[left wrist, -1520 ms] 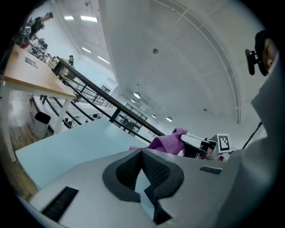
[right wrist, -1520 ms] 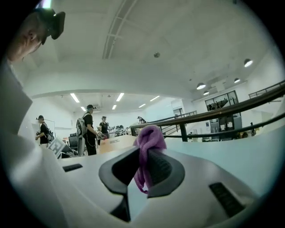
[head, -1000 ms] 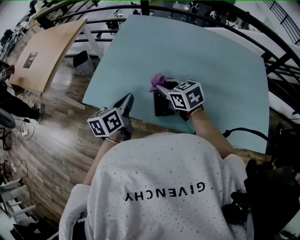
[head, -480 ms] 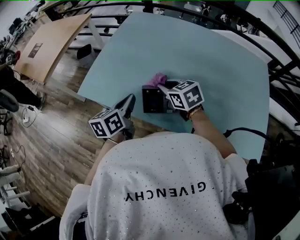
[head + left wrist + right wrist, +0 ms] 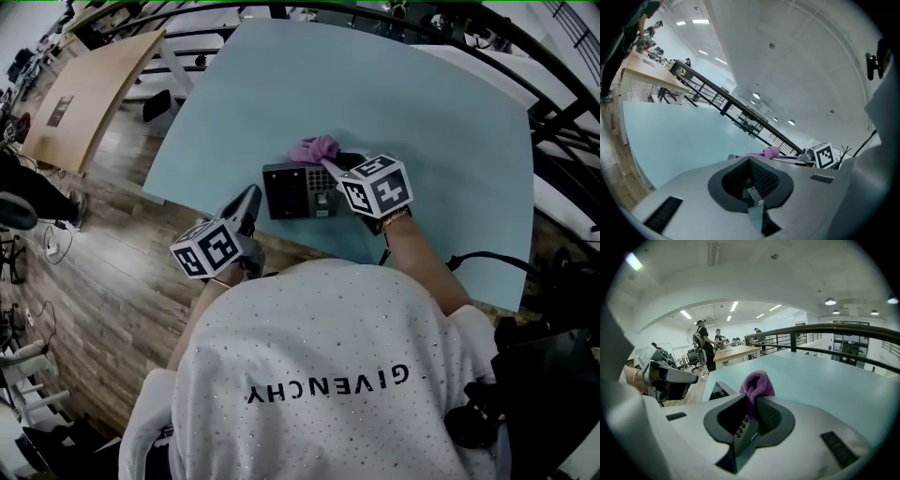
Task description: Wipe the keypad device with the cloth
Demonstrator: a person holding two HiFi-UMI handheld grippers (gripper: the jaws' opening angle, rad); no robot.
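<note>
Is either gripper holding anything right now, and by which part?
The right gripper pinches the purple cloth by a bunched fold, the rest bulging past its fingers. The left gripper is shut on nothing.

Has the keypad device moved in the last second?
Yes. The keypad device has slid left toward the table's left corner, out from under the right gripper holding the cloth.

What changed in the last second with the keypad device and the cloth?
The keypad device has turned on the table, from end-on under the right gripper to broadside at its left. The cloth now sits toward the device's far right corner, not its far left. Unchanged: right gripper shut on the cloth; left gripper shut, empty, at the table's near edge.
</note>
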